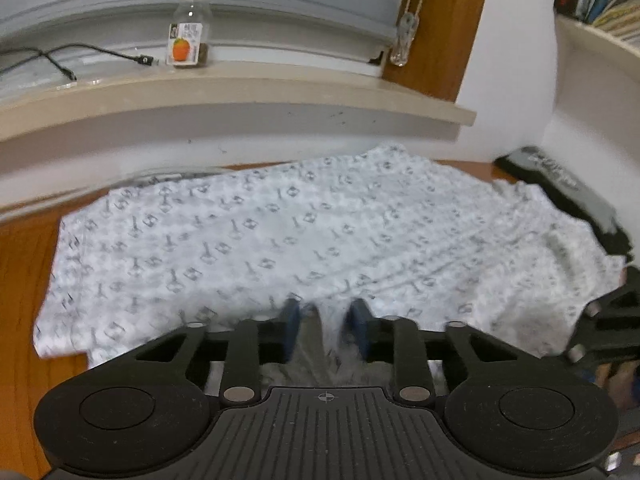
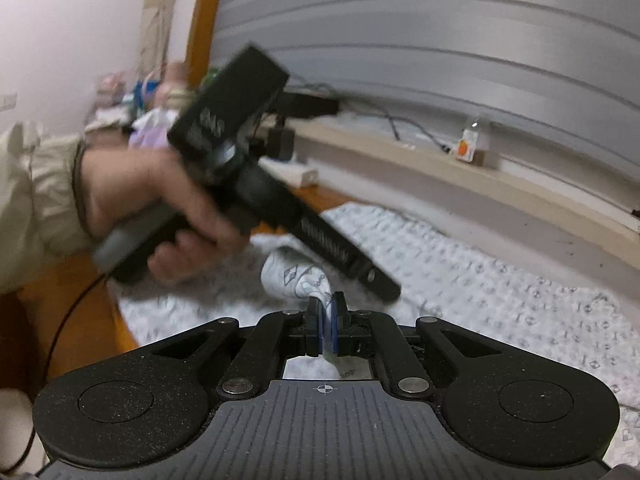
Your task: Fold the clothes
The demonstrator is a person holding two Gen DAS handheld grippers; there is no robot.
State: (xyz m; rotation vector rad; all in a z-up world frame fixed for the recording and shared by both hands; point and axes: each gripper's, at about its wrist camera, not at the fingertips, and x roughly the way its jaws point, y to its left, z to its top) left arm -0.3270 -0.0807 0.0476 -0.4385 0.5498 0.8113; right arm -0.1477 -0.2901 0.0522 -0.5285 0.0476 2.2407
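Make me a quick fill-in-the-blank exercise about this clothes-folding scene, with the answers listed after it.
1. The white patterned garment lies spread on a ____ wooden table.
2. The clear glass jar with the orange label stands on the ____ sill.
3. The right gripper fingers are shut on a fold of the ____.

Missing words: brown; window; garment

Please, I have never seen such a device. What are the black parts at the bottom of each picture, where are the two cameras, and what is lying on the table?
A person holds a hand-held gripper in each hand; a camera on each looks along its two fingers. The left one's view shows the left gripper with a fold of the white patterned garment between its blue pads. In the other view, the right gripper is shut on the cloth's edge. There you also see the person's left hand around its handle. The garment lies on a wooden table. A small bottle stands on the sill.
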